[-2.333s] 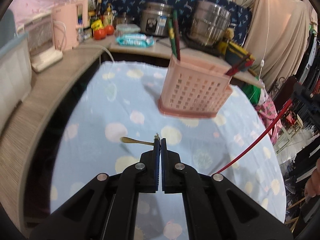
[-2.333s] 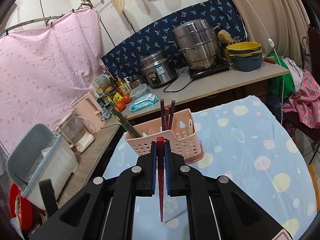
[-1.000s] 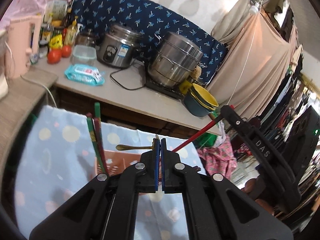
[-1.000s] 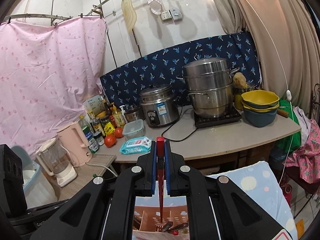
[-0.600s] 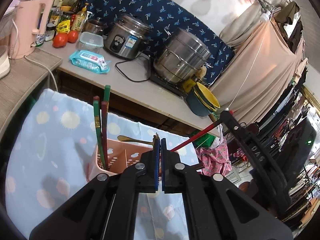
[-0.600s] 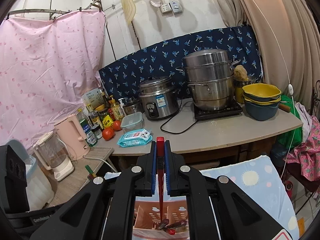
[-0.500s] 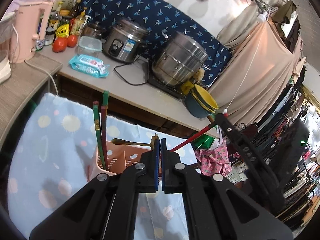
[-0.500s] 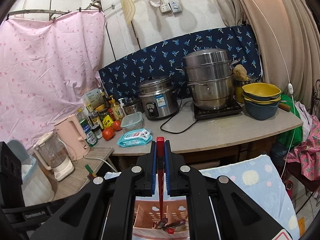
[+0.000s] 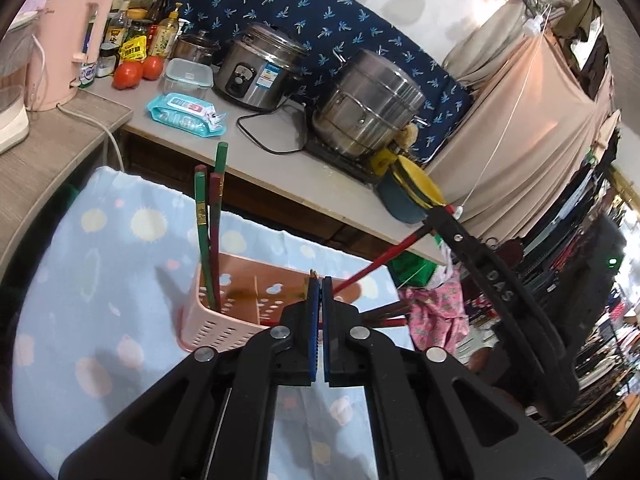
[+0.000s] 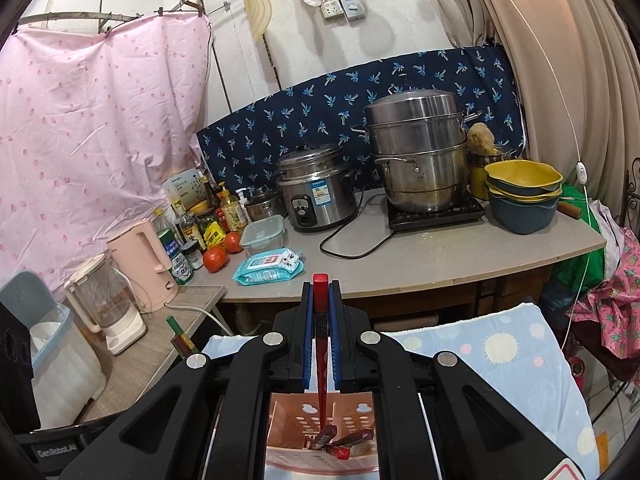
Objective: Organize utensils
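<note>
- Left wrist view shows the left gripper (image 9: 319,282) with its blue pads pressed together on a thin golden utensil (image 9: 256,291); this piece is blurred and I cannot tell if it is a spoon or a fork. It sticks out to the left, over the open top of the pink basket (image 9: 228,332).
- Right gripper (image 10: 321,292) is clamped on a red chopstick (image 10: 321,380). The chopstick points down, and its tip is inside the basket, near other chopsticks lying in the right compartment.
- In the left view the same red chopstick slants from the other tool down into the basket.
- Green and dark red chopsticks (image 9: 210,236) stand upright in the left compartment.
- The basket stands on a light blue cloth with pale dots (image 9: 100,264).
- Behind it, on the counter (image 10: 460,248), there are a rice cooker (image 10: 316,192), a steel steamer pot (image 10: 416,152) and stacked bowls (image 10: 522,196).
</note>
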A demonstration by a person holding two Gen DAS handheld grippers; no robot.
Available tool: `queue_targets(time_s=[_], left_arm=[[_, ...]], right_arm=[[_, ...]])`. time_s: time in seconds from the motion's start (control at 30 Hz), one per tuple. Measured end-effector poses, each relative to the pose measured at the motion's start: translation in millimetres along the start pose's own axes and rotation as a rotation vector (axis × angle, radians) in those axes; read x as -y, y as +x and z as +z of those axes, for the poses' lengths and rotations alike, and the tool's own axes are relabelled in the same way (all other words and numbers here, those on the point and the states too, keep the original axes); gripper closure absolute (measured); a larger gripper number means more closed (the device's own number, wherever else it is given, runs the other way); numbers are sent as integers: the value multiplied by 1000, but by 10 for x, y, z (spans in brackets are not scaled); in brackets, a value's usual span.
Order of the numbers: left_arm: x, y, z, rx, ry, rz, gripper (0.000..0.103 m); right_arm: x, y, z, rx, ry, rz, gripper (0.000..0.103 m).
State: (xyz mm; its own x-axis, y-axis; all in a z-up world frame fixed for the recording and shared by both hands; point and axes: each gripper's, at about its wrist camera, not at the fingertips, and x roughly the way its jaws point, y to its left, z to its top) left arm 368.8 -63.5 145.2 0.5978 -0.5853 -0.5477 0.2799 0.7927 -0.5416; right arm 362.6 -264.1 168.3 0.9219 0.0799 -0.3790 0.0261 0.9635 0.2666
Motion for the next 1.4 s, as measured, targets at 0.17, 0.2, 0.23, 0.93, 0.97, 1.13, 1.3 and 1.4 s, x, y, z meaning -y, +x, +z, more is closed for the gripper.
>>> queue_targets(time_s=[0.17, 0.2, 0.23, 0.93, 0.97, 1.13, 1.3, 1.4], left_arm=[[-43, 63, -3, 1, 9, 63, 88], [-44, 69, -9, 5, 13, 80, 84], [-44, 62, -20, 12, 21, 107, 84], [224, -302, -623, 72, 268, 431, 66], [233, -314, -652, 69, 273, 436, 65], [281, -373, -780, 70, 297, 464, 54], [329, -427, -865, 73, 325, 490, 46], [340, -451, -904, 70, 329, 493, 41]], right_arm=[[-10, -37, -28, 7, -7, -13, 65], [-7, -65, -33, 15, -6, -15, 62], [-3, -93, -38, 17, -4, -15, 61], [18, -853, -858, -175, -3, -66, 57], [15, -875, -891, -181, -5, -69, 57], [-10, -971, -1033, -210, -7, -83, 55], [-25, -1052, -1135, -223, -13, -106, 51], [-59, -1088, -1169, -228, -34, -122, 48]])
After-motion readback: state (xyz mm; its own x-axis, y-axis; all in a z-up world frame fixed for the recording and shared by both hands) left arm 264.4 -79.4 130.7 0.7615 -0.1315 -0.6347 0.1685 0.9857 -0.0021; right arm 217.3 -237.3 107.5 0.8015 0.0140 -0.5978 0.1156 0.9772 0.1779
